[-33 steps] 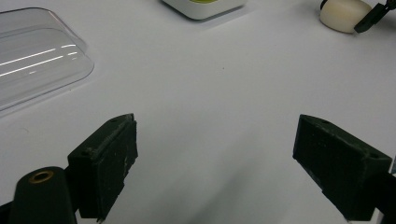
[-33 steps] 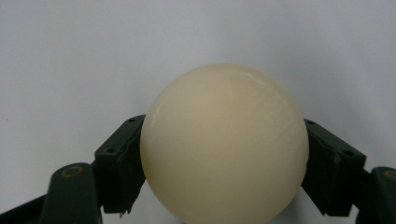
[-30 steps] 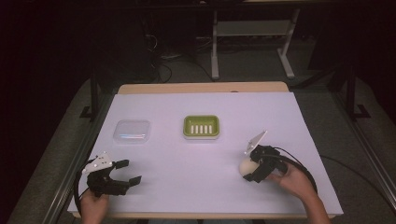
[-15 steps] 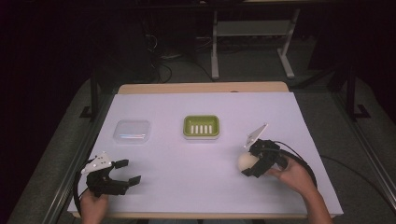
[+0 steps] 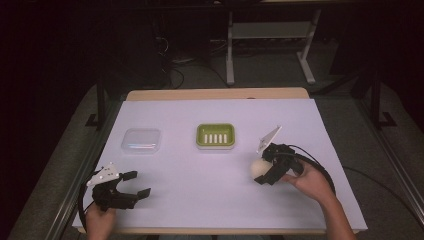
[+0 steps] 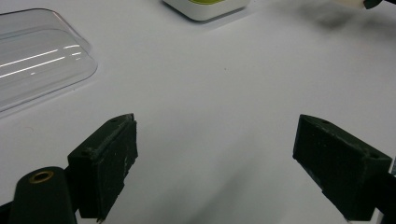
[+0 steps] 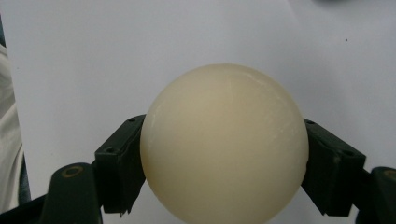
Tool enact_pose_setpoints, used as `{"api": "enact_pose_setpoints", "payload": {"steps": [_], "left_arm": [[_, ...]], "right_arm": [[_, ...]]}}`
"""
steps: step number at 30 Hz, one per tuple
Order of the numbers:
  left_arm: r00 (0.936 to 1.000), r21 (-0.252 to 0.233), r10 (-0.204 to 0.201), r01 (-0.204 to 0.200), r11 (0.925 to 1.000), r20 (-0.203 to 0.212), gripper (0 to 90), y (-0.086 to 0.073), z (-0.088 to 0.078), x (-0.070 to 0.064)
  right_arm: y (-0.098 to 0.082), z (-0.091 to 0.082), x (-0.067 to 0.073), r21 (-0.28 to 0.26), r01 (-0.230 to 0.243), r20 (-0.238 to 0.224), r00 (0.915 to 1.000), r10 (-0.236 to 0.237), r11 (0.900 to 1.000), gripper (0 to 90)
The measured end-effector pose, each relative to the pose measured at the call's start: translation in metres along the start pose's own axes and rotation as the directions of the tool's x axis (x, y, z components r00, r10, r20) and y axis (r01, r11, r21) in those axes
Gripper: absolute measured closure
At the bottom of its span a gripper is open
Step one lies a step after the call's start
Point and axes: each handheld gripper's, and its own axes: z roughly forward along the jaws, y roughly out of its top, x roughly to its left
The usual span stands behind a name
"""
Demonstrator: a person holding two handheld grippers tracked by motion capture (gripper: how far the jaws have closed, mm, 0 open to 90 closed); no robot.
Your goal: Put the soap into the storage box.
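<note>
My right gripper is shut on a cream round soap bar, held just above the white table at the right. In the right gripper view the soap bar sits squeezed between the two black jaws. A green soap dish with a white slotted insert stands at the table's middle. Its clear plastic lid lies to the left of it. My left gripper hovers open and empty near the front left corner. The lid and the dish's edge appear beyond its jaws in the left gripper view.
The white sheet covers the table, with its wooden far edge showing. Dark floor, cables and a metal stand's legs lie beyond. Cables trail from both grippers.
The right gripper has carried the soap bar a little to the left and farther away. The left gripper has stayed where it was, open.
</note>
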Motion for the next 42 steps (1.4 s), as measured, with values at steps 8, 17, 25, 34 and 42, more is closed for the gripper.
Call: {"api": "enact_pose_setpoints", "payload": {"steps": [8,17,25,34,42], "left_arm": [[1.0000,-0.002,0.002,-0.002,1.0000,-0.001,13.0,0.000,0.000,-0.001],[1.0000,-0.007,-0.003,0.003,1.0000,-0.002,13.0,0.000,-0.001,0.000],[1.0000,-0.006,-0.002,0.002,1.0000,-0.005,13.0,0.000,-0.001,0.001],[1.0000,-0.006,-0.009,0.009,0.9999,-0.004,13.0,0.000,-0.001,0.002],[0.9999,-0.006,-0.010,0.010,0.9999,-0.007,13.0,0.000,-0.001,0.002]], "right_arm": [[0.013,0.000,-0.002,0.001,0.021,-0.006,0.9998,-0.021,1.000,23.8],[0.026,0.001,-0.007,-0.005,0.034,-0.009,0.9994,-0.034,0.999,23.8],[0.039,0.004,-0.013,-0.011,0.045,-0.023,0.9987,-0.045,0.999,23.8],[0.056,0.009,-0.018,-0.001,0.058,-0.035,0.9977,-0.058,0.998,23.8],[0.066,0.017,-0.021,0.007,0.068,-0.046,0.9967,-0.067,0.998,23.8]]}}
